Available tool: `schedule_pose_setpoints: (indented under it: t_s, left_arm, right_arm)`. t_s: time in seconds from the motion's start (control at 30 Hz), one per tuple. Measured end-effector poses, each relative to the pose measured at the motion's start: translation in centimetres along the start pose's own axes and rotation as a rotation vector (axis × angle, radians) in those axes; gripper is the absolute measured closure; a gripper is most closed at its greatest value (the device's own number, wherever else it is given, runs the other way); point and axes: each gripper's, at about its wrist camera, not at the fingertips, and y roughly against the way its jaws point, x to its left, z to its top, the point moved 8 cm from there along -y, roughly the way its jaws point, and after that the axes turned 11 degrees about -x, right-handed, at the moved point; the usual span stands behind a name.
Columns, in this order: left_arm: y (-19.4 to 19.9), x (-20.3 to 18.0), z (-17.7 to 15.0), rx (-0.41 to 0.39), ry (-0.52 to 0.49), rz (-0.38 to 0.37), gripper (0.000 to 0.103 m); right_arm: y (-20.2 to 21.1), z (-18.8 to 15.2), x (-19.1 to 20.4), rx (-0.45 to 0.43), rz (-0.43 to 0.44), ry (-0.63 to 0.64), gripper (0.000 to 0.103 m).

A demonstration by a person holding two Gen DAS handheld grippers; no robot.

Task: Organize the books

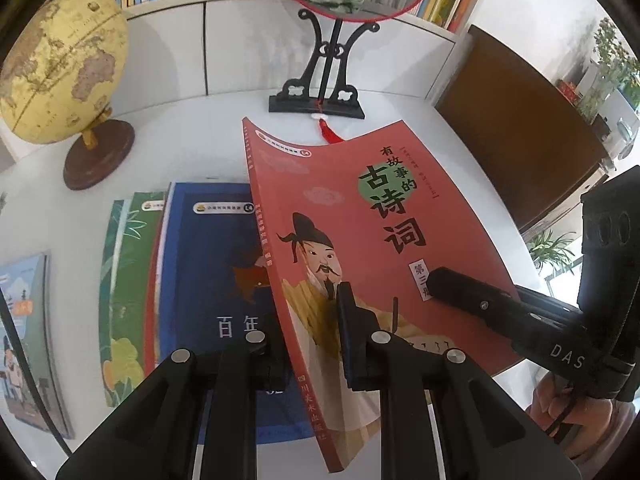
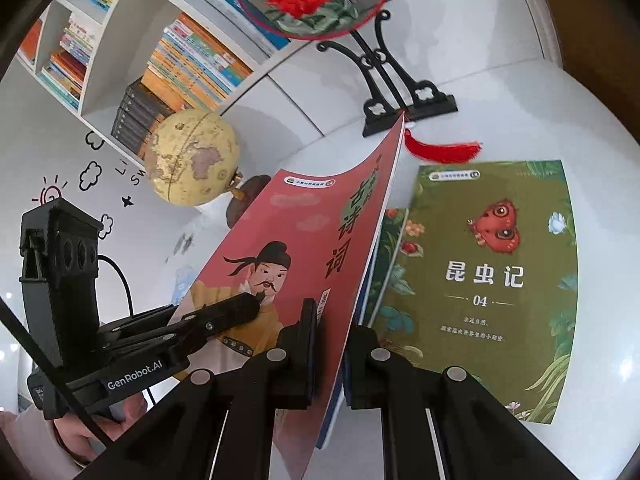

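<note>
Both claws are being kept nearly closed on the red book (image 1: 360,240): its spine edge is being pinched by the left gripper (image 1: 312,344), its lower page edge by the right gripper (image 2: 332,344). "古诗词" is printed on it. "昆虫记 04" is printed on the green book (image 2: 480,280) lying flat beside it. "GenRobot.AI" is marked on the left claw, "DAS" on the right.

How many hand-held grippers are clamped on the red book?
2. The left hand-held gripper pinches the red book near its spine; the right hand-held gripper pinches its opposite, open edge.
</note>
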Motion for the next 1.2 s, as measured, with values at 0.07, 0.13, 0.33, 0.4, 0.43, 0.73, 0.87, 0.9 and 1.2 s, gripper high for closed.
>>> schedule_pose_setpoints:
  t_s: [0.07,0.13,0.33,0.4,0.43,0.73,0.87,0.9,1.2]
  left_arm:
    - [0.5,0.2,0.1,-0.004,0.002,0.005,0.088]
    - [1.2,0.5,0.1,-0.008,0.007,0.012,0.088]
    - [3.4,1.3,0.8,-0.039,0.002,0.043,0.088]
    - [4.2,1.7,0.9,-0.049,0.003,0.042,0.088]
    - [4.5,2.0,1.1,-0.054,0.004,0.042,0.088]
    - [7.9,5.2,1.7,-0.106,0.031,0.048,0.088]
    - [9.1,6.9,1.7,-0.123,0.036,0.047,0.088]
    - [9.4,7.4,1.7,-0.125,0.040,0.046,0.088]
    - [12.0,12.8,1.8,-0.162,0.074,0.047,0.088]
  right_arm:
    - [0.2,0.1,0.6,-0.002,0.001,0.009,0.093]
    - [0.2,0.2,1.1,-0.001,0.001,0.015,0.093]
    - [0.4,0.2,3.2,0.003,0.008,0.020,0.092]
    - [0.6,0.2,4.1,-0.002,0.008,0.034,0.092]
    - [0.7,0.2,4.5,-0.004,0.008,0.034,0.092]
    - [0.5,0.0,8.8,-0.020,0.024,0.048,0.092]
    - [0.0,-0.1,11.0,-0.024,0.027,0.060,0.092]
    - [-0.1,-0.2,11.5,-0.025,0.027,0.064,0.092]
    - [-2.4,-1.2,17.0,-0.029,0.018,0.110,0.092]
